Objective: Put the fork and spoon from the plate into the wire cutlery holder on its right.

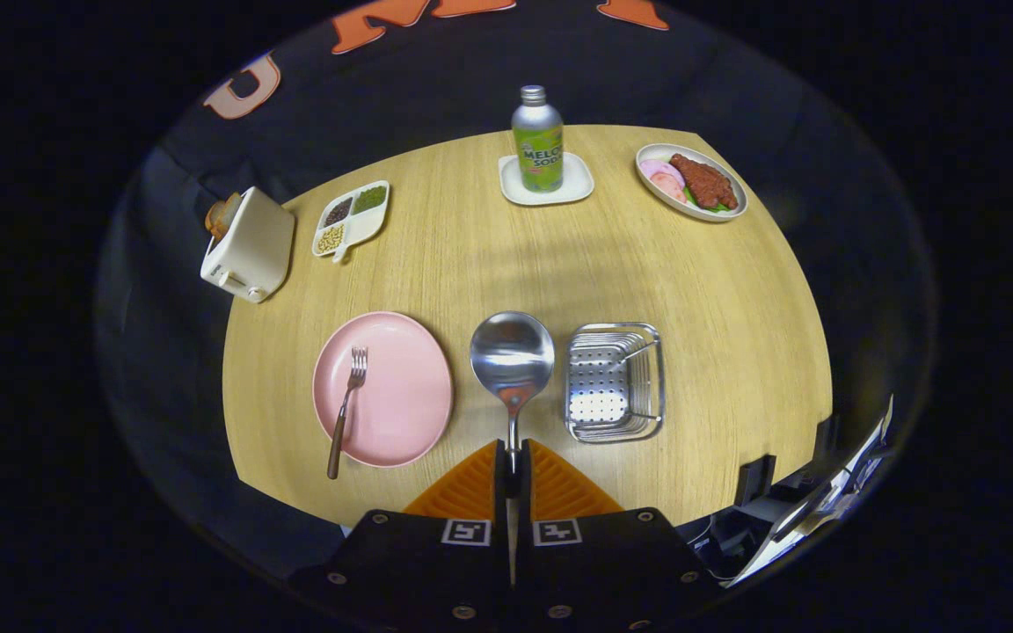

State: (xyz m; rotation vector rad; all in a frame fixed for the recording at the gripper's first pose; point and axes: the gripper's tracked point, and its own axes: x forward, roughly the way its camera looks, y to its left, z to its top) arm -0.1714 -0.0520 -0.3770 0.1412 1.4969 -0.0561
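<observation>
On the worktop (pixel 559 264), the pink plate (pixel 401 404) carries the fork (pixel 346 406); the wire holder (pixel 614 381) sits well to its right. Between them, the tool (pixel 513 466) is clamped on the spoon (pixel 512 362).

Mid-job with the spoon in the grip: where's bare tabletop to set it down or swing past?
The hand-held gripper is shut on the spoon, between pink plate and wire cutlery holder: narrow gaps there. Free: the wide middle band before the soda bottle, and right of the holder. Crowded: the far edge and the toaster corner.
</observation>
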